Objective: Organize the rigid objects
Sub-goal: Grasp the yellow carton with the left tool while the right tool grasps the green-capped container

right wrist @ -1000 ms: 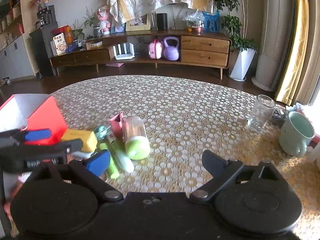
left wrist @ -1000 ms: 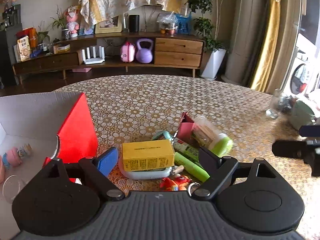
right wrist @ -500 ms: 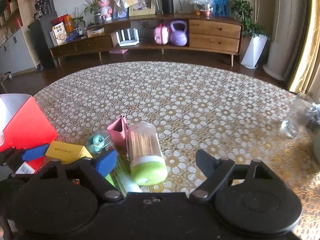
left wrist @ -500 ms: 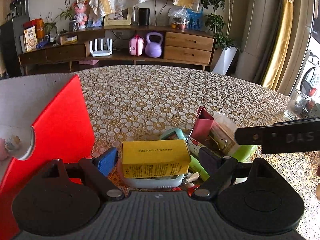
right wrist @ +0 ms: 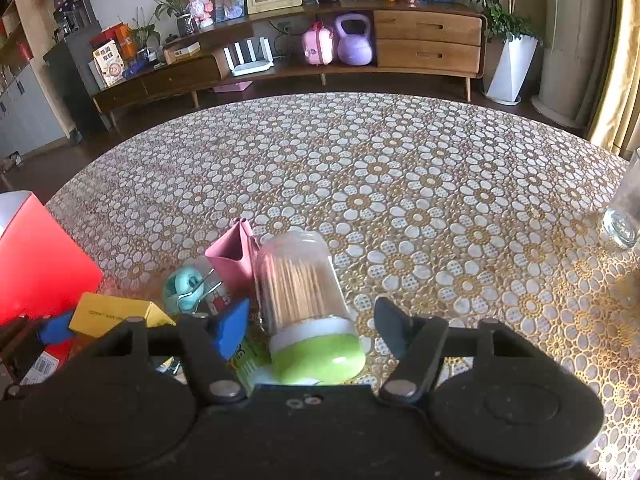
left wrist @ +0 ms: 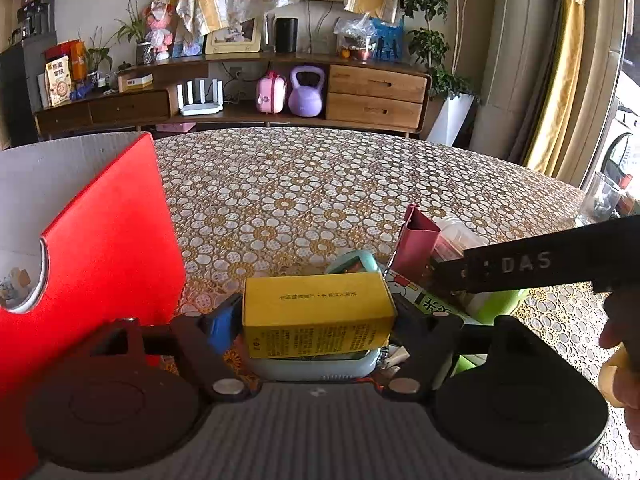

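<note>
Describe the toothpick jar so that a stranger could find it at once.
On the round table, find the small pile beside the red box. The toothpick jar lies at its right edge: clear, full of wooden sticks, with the only lime-green cap.

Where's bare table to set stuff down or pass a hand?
Free: the tablecloth from the toothpick jar to the far edge, and right toward the glass. Crowded: the pile between the red box and the jar, around the yellow box.

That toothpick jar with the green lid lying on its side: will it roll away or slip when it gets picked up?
The toothpick jar is round and lies on its side, so a nudge would probably roll it. Its clear wall looks smooth, perhaps slippery. Packed with toothpicks, it is likely light.
</note>
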Demonstrator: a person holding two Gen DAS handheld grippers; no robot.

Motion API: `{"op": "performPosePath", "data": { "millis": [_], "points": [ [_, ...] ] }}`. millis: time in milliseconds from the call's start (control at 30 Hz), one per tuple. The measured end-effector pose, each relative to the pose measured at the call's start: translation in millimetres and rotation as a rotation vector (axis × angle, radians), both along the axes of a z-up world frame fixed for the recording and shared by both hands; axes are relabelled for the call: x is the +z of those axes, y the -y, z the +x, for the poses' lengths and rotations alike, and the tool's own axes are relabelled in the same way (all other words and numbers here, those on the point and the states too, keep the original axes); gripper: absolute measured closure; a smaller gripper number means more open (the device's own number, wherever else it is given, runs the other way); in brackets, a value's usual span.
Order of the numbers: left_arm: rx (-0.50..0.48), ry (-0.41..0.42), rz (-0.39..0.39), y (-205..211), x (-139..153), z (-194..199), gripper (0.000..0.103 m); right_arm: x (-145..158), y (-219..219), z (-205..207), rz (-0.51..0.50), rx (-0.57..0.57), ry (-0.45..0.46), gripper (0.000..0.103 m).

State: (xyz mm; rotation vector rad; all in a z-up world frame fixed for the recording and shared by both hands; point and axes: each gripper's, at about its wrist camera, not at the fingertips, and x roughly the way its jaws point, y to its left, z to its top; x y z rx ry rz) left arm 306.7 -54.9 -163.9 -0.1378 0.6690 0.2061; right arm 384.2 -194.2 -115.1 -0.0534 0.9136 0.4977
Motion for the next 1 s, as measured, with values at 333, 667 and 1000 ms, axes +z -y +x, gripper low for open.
{"op": "performPosePath", "data": {
  "millis": [333, 667, 1000],
  "points": [
    [-0.005, 0.005, -0.005, -4, 2, -2, 0.029, 1, -7, -4, -0.003, -0.010, 0.012, 0.057],
    [-0.029, 0.008, -0.020, -4, 10, -10, 0.030, 13, 5, -17, 0.002, -0.036, 0.034, 0.058],
    [-0.064, 0.013, -0.026, 2, 27, -28, 0.030, 30, 33, -49, -0.022, -0.073, 0.041, 0.059]
  ]
}}
